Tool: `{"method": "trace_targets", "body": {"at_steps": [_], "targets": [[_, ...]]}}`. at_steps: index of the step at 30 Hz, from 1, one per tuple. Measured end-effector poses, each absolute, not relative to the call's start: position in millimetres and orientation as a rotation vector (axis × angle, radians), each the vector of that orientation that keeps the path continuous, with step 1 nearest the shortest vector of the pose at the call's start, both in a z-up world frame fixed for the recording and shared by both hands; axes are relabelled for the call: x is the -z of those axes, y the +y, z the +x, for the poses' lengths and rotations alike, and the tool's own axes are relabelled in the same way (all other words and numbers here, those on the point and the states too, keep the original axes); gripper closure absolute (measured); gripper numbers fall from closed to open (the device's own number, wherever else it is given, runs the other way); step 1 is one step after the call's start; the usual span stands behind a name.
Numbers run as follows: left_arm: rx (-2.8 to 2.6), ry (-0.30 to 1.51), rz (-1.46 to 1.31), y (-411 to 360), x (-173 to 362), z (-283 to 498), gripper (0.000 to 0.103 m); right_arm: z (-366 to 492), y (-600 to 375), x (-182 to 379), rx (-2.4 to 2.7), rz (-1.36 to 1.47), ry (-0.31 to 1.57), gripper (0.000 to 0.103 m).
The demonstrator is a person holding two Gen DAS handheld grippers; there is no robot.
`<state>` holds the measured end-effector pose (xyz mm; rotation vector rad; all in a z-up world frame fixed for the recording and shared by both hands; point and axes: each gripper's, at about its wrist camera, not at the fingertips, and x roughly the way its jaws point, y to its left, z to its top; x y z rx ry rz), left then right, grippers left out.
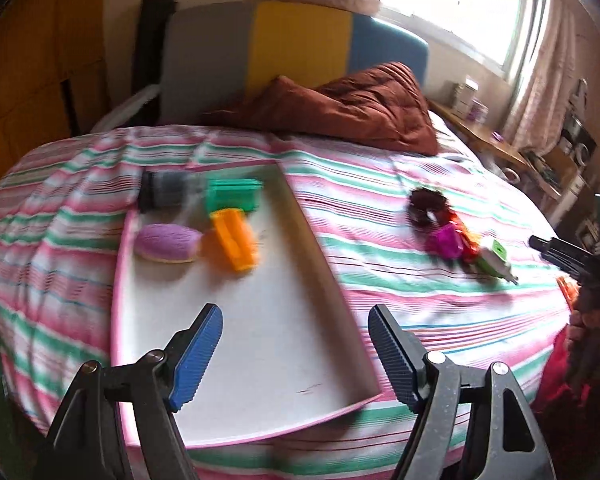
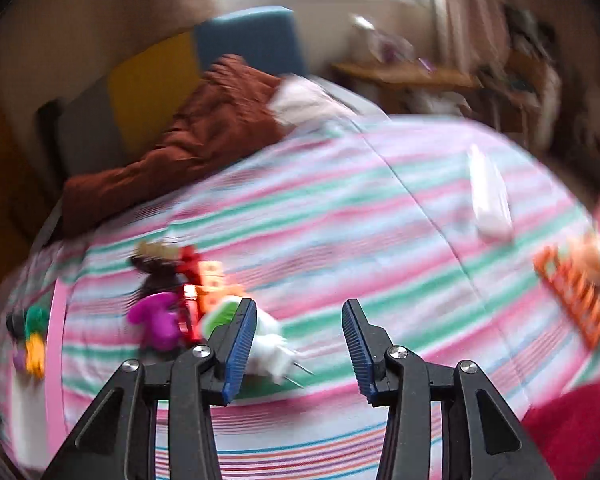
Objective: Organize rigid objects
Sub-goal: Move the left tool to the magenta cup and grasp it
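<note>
A white tray with a pink rim (image 1: 284, 360) lies on the striped bed. At its far end are a black-grey cylinder (image 1: 166, 190), a green block (image 1: 232, 196), an orange block (image 1: 234, 244) and a purple oval piece (image 1: 168, 243). My left gripper (image 1: 295, 312) hangs open over the tray's near end, holding nothing. To the right on the bedspread sits a small pile: a dark scrunchie (image 1: 426, 204), a magenta toy (image 2: 158, 316), a red piece (image 2: 190, 300), an orange cube (image 2: 212, 280) and a green-white plug (image 2: 268, 344). My right gripper (image 2: 300, 304) is open just right of the plug, nothing between its fingers.
A brown quilted pillow (image 1: 364, 108) lies against the grey, yellow and blue headboard (image 1: 300, 40). An orange packet (image 2: 576, 296) is at the right by a person's hand, and a white object (image 2: 490, 200) lies further back. A wooden bedside shelf (image 1: 484, 136) stands under the window.
</note>
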<state>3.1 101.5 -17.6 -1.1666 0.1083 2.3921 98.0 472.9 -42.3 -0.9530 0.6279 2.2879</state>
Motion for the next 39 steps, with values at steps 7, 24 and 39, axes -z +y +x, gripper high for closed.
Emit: {"method": "trace_targets", "body": {"at_steps": [7,24,39], "targets": [[-2.234,0.167,-1.202,178,30,1,0.03,98,478,35,-2.28,-0.933,0.667,0.056],[-2.03,-0.057,-1.436,295,88,-32,0.047,104,484,26,-2.315,-0.884,0.754,0.055],[-2.077,-0.134,-1.469,326,96,-58,0.047,106,490,26,-2.31,-0.89,0.83,0.054]]}}
